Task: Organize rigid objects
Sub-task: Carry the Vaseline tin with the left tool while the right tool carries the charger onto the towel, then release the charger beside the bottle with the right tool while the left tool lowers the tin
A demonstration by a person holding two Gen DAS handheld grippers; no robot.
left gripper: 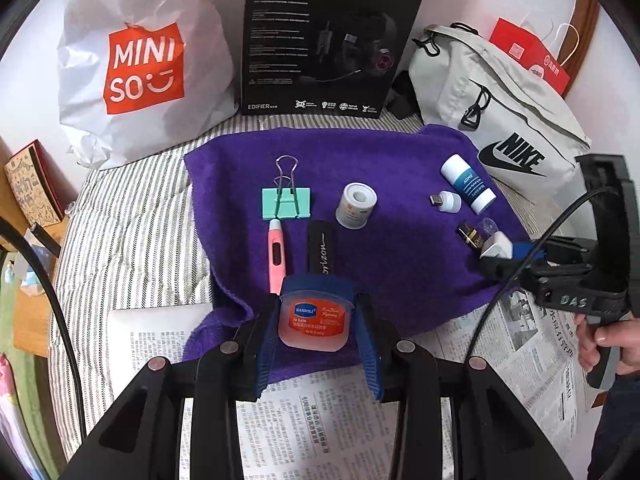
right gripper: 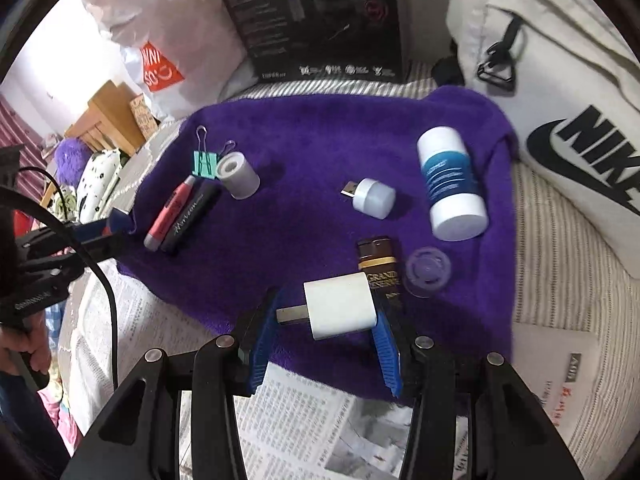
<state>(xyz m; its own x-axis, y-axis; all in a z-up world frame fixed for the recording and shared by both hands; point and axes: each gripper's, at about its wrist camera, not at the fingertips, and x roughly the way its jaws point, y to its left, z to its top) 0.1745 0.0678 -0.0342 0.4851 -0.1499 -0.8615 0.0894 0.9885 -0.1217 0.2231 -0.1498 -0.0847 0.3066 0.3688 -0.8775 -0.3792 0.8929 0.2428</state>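
Observation:
My left gripper (left gripper: 316, 320) is shut on a small pink lip balm jar (left gripper: 314, 326) over the near edge of the purple towel (left gripper: 360, 248). My right gripper (right gripper: 326, 316) is shut on a white plug adapter (right gripper: 340, 310), seen also in the left wrist view (left gripper: 498, 249). On the towel lie a green binder clip (left gripper: 286, 202), a pink thermometer (left gripper: 276, 254), a black stick (left gripper: 322, 248), a white tape roll (left gripper: 356, 204), a white USB light (right gripper: 374, 197), a blue-and-white tube (right gripper: 450, 188), a brown bottle (right gripper: 378, 262) and a clear cap (right gripper: 427, 270).
A Miniso bag (left gripper: 140, 72), a black headset box (left gripper: 324, 36) and a Nike bag (left gripper: 500, 112) stand behind the towel. Newspaper (left gripper: 312, 424) covers the striped bedding (left gripper: 120, 220) in front. A wooden stand (right gripper: 108, 120) is at the left.

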